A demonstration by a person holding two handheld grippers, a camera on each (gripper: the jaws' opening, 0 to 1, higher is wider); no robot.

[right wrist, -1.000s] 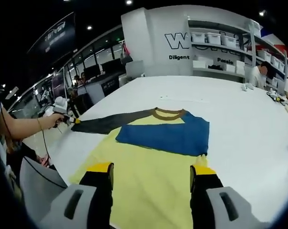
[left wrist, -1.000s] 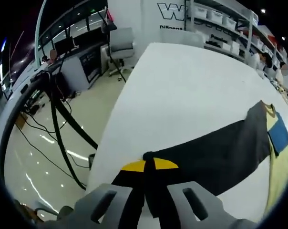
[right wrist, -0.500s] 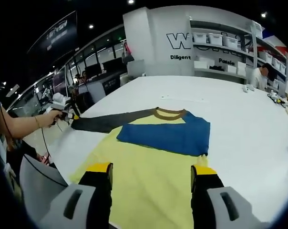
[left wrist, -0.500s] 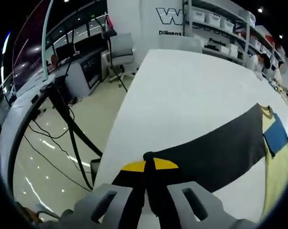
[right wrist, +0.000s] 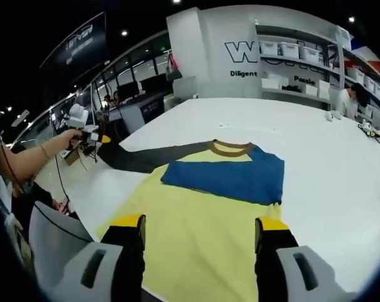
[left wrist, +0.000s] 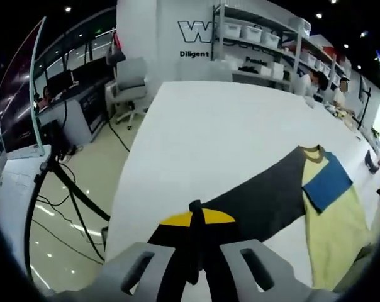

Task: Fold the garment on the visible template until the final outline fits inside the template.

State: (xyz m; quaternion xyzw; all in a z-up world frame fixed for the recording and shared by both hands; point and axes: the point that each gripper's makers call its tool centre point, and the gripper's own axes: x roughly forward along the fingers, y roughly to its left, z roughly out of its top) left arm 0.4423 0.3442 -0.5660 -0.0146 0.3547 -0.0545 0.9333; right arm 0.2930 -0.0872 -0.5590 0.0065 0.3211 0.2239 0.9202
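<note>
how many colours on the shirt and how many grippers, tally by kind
shirt colour areas: 4 (yellow body, blue sleeve folded across it, dark grey sleeve stretched out, brown collar)
grippers: 2 (left gripper shut on the grey sleeve's end, right gripper open above the yellow body)
total: 6

This is looking like a lab or demonstration hall inside a company building. A big white table [left wrist: 209, 132] is stretching toward a white wall carrying large printed lettering [right wrist: 248, 51]. Shelves [right wrist: 303, 69] holding white storage bins [left wrist: 250, 33] are standing along the table's far edge. Off the left edge, desks with monitors [left wrist: 58, 82] and an office chair [left wrist: 130, 85] are sitting on a glossy floor [left wrist: 58, 245], with black cables [left wrist: 70, 201] trailing across it and ceiling spotlights shining overhead.
</note>
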